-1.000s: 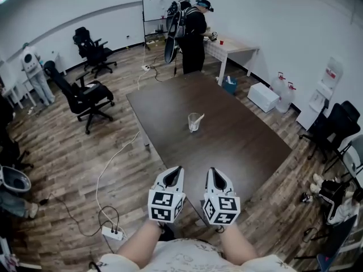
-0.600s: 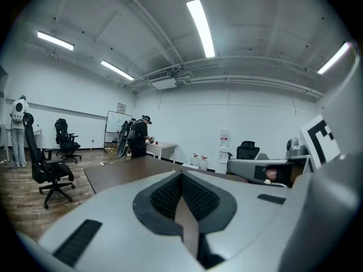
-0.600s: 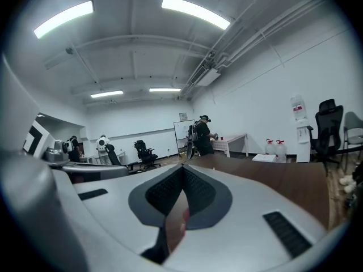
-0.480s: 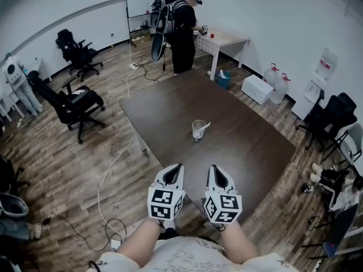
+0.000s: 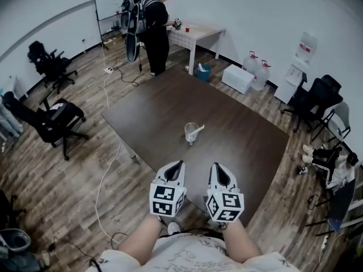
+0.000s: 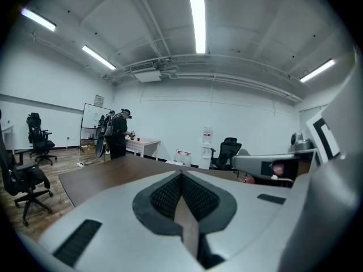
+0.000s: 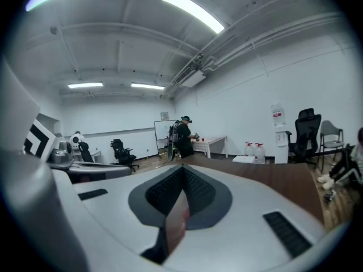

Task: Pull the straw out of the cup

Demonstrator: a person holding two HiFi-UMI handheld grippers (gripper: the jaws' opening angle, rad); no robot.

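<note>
A clear plastic cup (image 5: 191, 132) stands near the middle of the dark brown table (image 5: 164, 109), with a white straw (image 5: 198, 131) leaning out of it to the right. My left gripper (image 5: 177, 165) and right gripper (image 5: 216, 166) hover side by side over the table's near edge, well short of the cup. Both point toward it, shut and empty. In the left gripper view and the right gripper view the jaws meet with nothing between them; the cup is hidden there behind the gripper bodies.
A person (image 5: 156, 30) stands at a white desk (image 5: 195, 35) beyond the table's far corner. Black office chairs (image 5: 54, 120) stand at the left and at the right (image 5: 315, 103). Water jugs (image 5: 256, 72) and a white box (image 5: 237, 78) line the far wall. A white cable (image 5: 108, 174) lies on the wooden floor.
The whole view has swung: the table and cup have shifted left and slightly up in the head view. Both grippers stay shut, side by side, at the table's near edge.
</note>
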